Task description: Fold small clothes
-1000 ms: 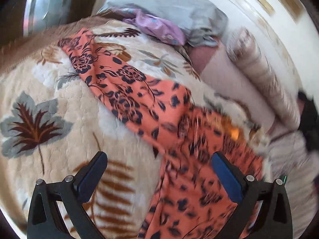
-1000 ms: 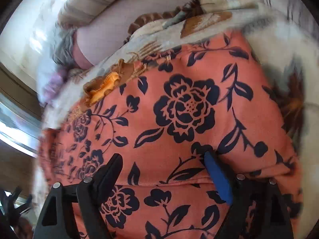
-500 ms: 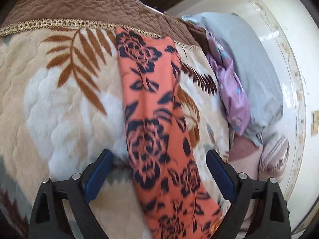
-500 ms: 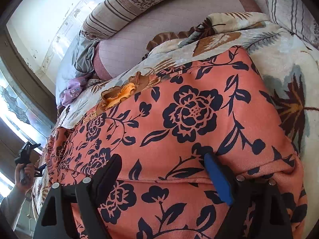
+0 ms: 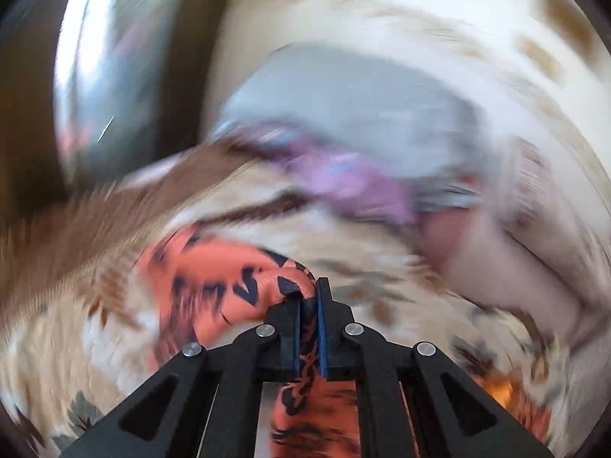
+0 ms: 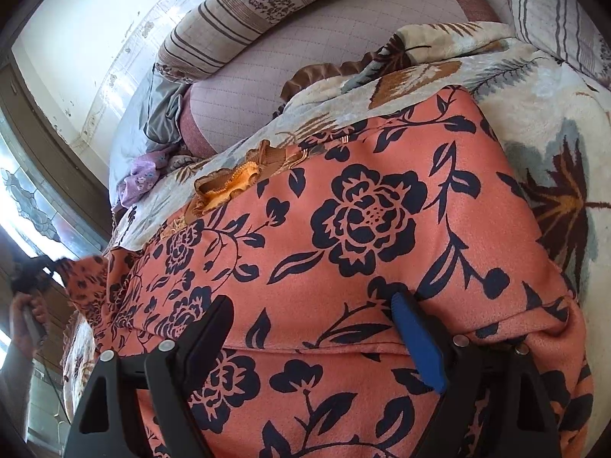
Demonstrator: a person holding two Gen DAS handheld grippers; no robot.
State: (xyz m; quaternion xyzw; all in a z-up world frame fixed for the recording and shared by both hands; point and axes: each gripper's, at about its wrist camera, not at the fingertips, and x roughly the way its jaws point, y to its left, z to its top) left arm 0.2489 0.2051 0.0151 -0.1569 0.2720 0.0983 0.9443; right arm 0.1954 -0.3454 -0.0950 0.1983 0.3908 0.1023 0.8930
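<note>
Blur over bedding behind left gripper (image 5: 308, 297) clamped on floral garment (image 5: 214, 286).

1. No text, label, brand, number or sign can be read in either view.
2. The left wrist view is too blurred for any lettering to be made out.
3. Only floral and leaf patterns are shown in the right wrist view, with no writing on them.
</note>
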